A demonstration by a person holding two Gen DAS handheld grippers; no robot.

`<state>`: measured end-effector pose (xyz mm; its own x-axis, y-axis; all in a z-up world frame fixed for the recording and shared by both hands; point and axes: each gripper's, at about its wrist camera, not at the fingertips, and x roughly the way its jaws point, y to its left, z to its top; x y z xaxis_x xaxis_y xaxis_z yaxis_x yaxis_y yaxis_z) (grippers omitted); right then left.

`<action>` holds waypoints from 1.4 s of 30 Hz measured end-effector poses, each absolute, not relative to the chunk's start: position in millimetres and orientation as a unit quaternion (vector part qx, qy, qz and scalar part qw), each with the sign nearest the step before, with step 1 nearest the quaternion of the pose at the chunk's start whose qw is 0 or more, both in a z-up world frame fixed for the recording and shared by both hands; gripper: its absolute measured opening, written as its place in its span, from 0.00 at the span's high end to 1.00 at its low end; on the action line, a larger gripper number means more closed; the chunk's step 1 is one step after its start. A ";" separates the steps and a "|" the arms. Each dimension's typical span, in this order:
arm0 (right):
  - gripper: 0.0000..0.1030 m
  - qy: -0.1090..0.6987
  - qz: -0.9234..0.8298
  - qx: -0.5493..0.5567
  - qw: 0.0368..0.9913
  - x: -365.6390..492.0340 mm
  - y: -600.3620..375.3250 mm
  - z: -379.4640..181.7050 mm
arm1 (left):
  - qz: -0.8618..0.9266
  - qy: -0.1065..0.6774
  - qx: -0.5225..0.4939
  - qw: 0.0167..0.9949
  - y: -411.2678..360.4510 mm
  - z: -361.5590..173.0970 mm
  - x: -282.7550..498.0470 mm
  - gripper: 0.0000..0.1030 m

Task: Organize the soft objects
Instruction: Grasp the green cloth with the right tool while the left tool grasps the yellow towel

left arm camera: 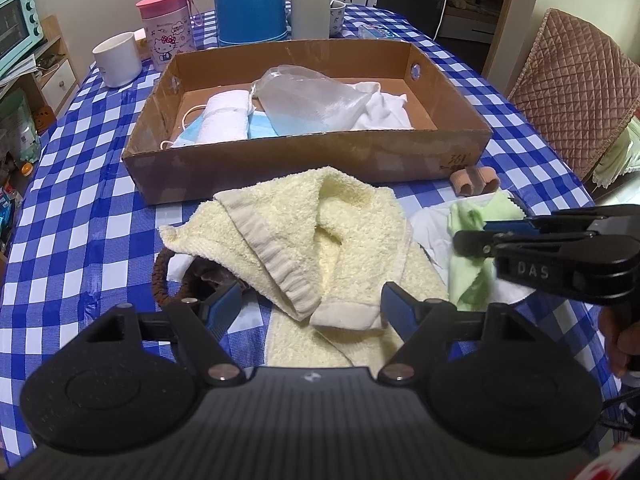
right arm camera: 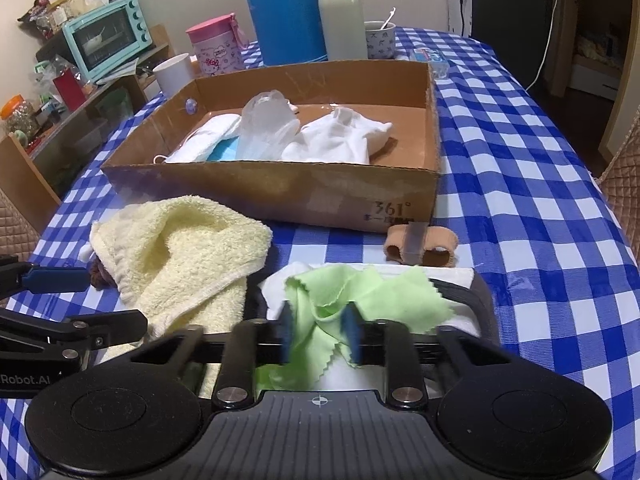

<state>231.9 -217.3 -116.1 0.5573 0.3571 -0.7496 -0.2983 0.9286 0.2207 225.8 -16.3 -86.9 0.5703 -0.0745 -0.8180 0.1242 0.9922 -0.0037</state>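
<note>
The right gripper is closed on the green cloth, which is bunched between its blue pads near the table's near edge, over a white sheet. The left gripper is held with its jaws apart, around the near end of the yellow towel though apparently not yet pressing it. A brown braided item is partly hidden under the towel. The cardboard box, already holding white cloths, a mask and a plastic bag, stands just behind. The green cloth's pick-up seems in hand; next, a lift over the box's front wall is called for.
</note>
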 end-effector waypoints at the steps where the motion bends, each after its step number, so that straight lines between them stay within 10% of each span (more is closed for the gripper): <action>1: 0.88 0.430 0.186 0.037 0.883 230.7 -219.4 -115.3 | -0.058 0.460 0.027 0.885 -16.8 -87.1 225.5 0.27; 23: 0.93 0.398 0.145 0.080 0.903 210.5 -271.3 -86.6 | -0.083 0.463 0.005 0.882 -18.3 -112.5 240.1 0.29; 30: 0.93 0.395 0.142 0.082 0.904 209.4 -273.6 -83.2 | -0.095 0.446 0.016 0.890 -19.7 -107.9 235.4 0.81; 42: 0.93 0.373 0.143 0.092 0.912 202.5 -282.0 -65.5 | -0.088 0.375 0.015 0.923 -5.2 -61.6 210.5 0.90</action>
